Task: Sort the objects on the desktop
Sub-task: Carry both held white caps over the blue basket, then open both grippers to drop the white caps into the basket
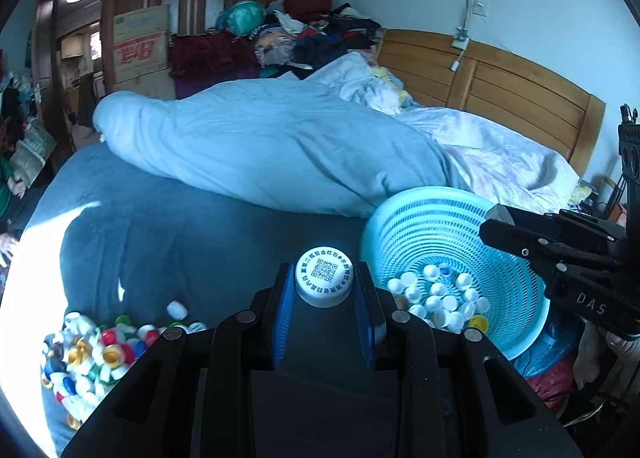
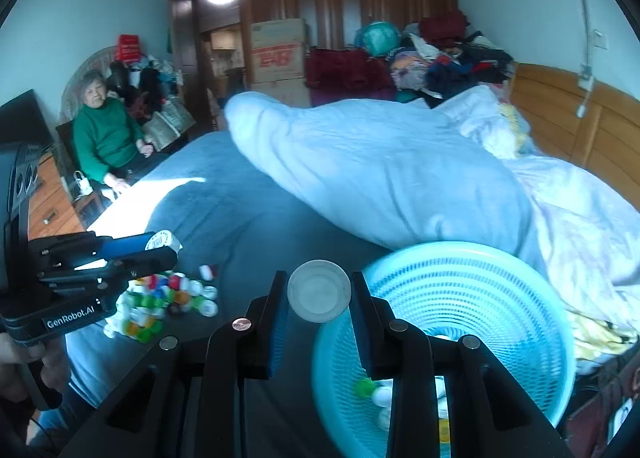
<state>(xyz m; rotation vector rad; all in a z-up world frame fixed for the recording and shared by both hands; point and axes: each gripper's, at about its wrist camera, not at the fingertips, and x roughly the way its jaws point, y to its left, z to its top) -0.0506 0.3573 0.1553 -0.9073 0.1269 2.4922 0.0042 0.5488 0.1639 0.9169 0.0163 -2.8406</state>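
Two white bottle caps are being carried to the blue basket: the left claw is grasping a QR-printed cap at the basket's nine o'clock, and the right claw is grasping a plain cap beside its rim; release over the basket is being called for next.

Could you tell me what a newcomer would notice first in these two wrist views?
Each gripper is shut on a white bottle cap: the left gripper holds a QR-printed cap, the right gripper a plain cap. Right of them sits a light-blue basket with caps inside, and a colourful cap pile lies on the bed at left.
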